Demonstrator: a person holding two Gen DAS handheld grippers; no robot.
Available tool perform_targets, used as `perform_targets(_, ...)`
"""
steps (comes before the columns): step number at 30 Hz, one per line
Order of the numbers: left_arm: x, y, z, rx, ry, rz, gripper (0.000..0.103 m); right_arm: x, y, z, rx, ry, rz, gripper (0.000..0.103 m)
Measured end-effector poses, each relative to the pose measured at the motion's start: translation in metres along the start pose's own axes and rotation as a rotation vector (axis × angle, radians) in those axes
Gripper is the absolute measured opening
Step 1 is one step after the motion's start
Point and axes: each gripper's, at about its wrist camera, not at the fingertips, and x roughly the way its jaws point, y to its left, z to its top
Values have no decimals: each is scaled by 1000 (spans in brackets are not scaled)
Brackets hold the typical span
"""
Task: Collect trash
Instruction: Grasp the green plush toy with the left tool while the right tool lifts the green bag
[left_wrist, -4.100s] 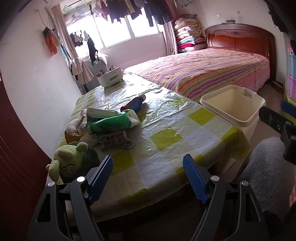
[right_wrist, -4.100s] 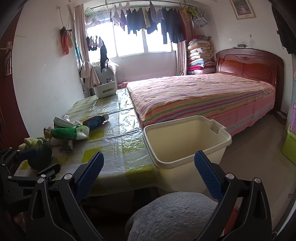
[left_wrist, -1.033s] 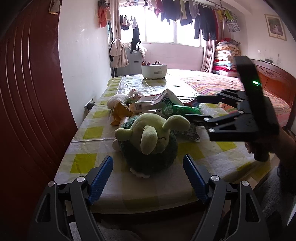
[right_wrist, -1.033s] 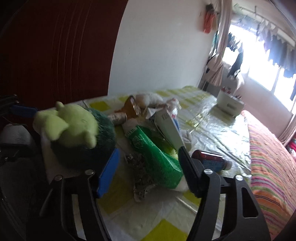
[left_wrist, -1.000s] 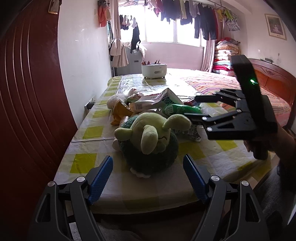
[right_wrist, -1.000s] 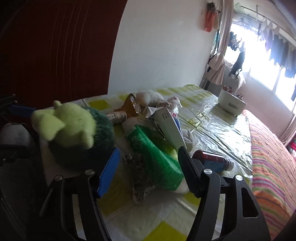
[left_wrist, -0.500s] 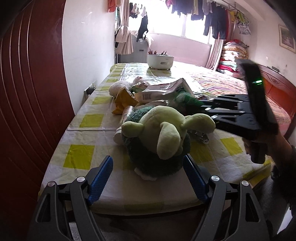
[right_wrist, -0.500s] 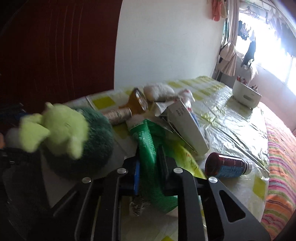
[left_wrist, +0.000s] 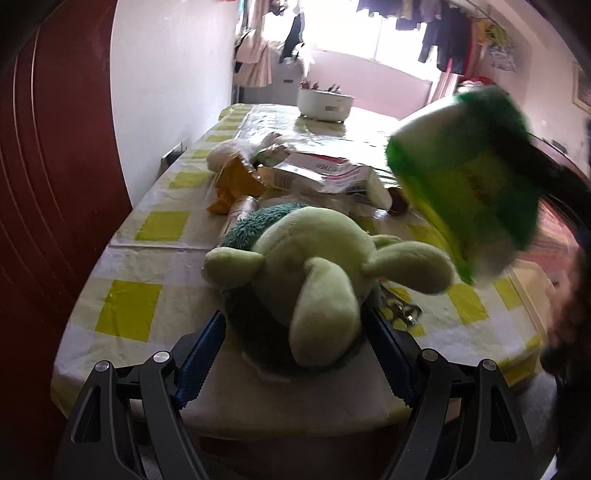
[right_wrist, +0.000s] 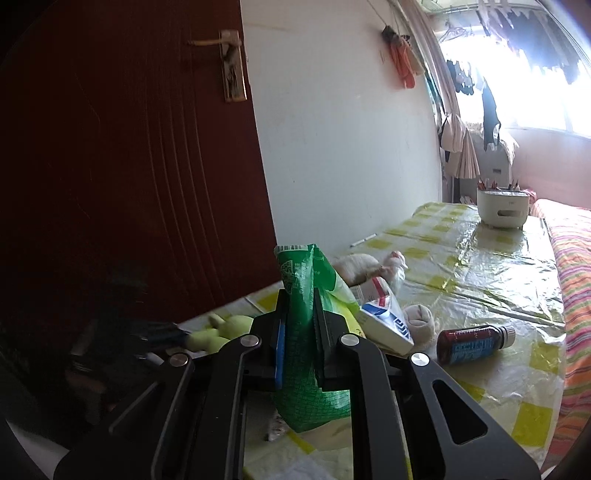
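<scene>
My right gripper is shut on a green plastic snack bag and holds it up off the table; the bag shows blurred in the left wrist view. My left gripper is open, its fingers either side of a green plush toy lying on the table. More trash lies behind: a white carton, an orange wrapper, a small can, a brown bottle and a crumpled foil wrapper.
The table has a yellow-checked plastic cover. A white pen holder stands at its far end. A dark red door is on the left, a striped bed on the right.
My right gripper closed on the green bag and lifted it off the table. My left gripper moved forward so its fingers flank the plush toy.
</scene>
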Motion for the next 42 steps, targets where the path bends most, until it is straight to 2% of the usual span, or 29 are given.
perform_targets(4,1,0,10,-41,-13,-5,76,-8,-1,-1,13,-13,3,11)
perform_targets(9,-4,-1,15,-45,-61,4,76,-18,-9,-2,43,-36,3,11)
perform_targets(11,0,-2,17,-44,-48,10,76,-21,-12,-2,55,-42,3,11)
perform_targets(21,8,-3,30,-45,-89,46,75,-29,-11,-2,62,-61,-14,11)
perform_targets(22,8,-4,31,-34,-96,47,67,-31,-12,-2,65,-64,-18,11)
perform_targets(24,9,-4,31,-28,-108,48,61,-34,-14,-3,70,-69,-29,11)
perform_targets(27,6,-3,30,-34,-125,30,56,-40,-17,-4,85,-85,-46,11)
perform_targets(32,-10,-7,36,-38,-205,22,54,-57,-23,-5,99,-114,-93,11)
perform_targets(38,-30,-24,47,-29,-281,-40,54,-82,-36,-10,142,-153,-168,11)
perform_targets(42,-33,-40,57,-34,-279,-148,54,-102,-49,-16,179,-181,-246,11)
